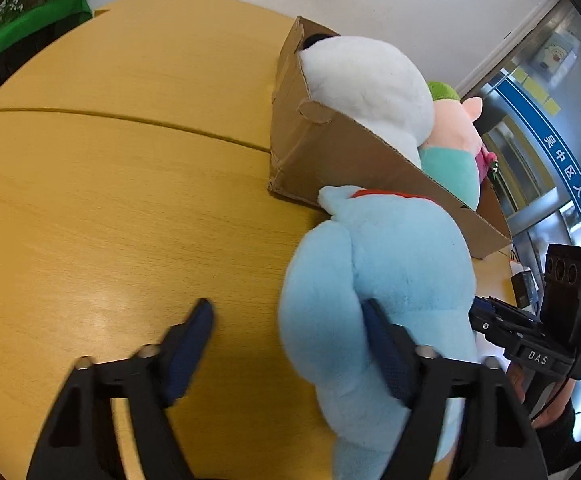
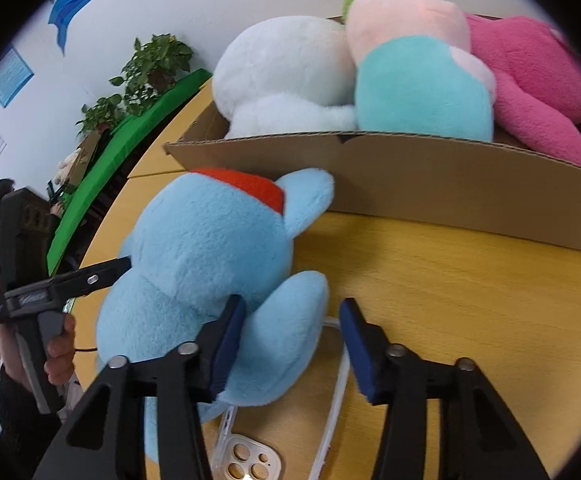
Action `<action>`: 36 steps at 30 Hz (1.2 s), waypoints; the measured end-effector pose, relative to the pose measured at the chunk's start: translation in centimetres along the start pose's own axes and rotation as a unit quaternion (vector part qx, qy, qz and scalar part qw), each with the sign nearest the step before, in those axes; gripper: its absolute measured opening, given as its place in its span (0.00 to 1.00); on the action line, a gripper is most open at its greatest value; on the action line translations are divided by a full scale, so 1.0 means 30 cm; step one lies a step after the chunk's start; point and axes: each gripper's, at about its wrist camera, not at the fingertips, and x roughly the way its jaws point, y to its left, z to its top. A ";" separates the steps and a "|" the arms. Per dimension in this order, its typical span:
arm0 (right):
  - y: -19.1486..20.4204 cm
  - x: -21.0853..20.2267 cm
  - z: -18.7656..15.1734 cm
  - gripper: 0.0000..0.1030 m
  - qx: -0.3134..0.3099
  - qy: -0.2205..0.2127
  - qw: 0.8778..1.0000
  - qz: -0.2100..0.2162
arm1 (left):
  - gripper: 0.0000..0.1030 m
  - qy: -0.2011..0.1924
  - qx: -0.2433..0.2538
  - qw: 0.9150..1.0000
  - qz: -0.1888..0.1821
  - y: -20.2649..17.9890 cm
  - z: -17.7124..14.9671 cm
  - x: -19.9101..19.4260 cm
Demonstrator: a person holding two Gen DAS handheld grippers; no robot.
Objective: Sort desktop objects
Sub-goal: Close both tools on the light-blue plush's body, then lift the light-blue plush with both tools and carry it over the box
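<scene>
Left claw (image 1: 286, 344): jaws spread wide, gripping nothing; its right blue pad presses into the side of the light-blue plush toy (image 1: 382, 280), its left pad stands free over the bench (image 1: 110, 200).

Right claw (image 2: 292, 336): jaws parted, nothing clamped; its left pad touches the toy's rounded limb, its right pad is clear of it above the wood.

Light-blue plush toy: soft pile, pale blue throughout, with a red patch near the top and a stubby ear or arm that reaches the wall of the cardboard box (image 1: 330, 152). It lies on the bench just in front of the box, between the two claws.

Cardboard box: open-topped, brown, corners frayed, standing on the bench. Contents: white plush (image 2: 282, 76), a pink-and-teal plush (image 2: 418, 64), a magenta plush (image 2: 530, 80).

Right view only: a clear phone case (image 2: 250, 460) with camera cut-outs, lying flat, partly under the toy; potted plants (image 2: 154, 64) and green strip beyond the bench edge; the magenta plush in full.

Left view only: the seam across the bench top and a blue band of lettering at far right.

Obscured: the toy's face shows in neither view; its lower body is cut off by the frame and claw arms.
</scene>
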 end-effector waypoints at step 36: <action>-0.431 -0.628 0.269 0.04 -0.005 -0.243 0.969 -0.032 | 0.23 -0.109 0.234 0.966 -0.012 -0.993 0.343 0.026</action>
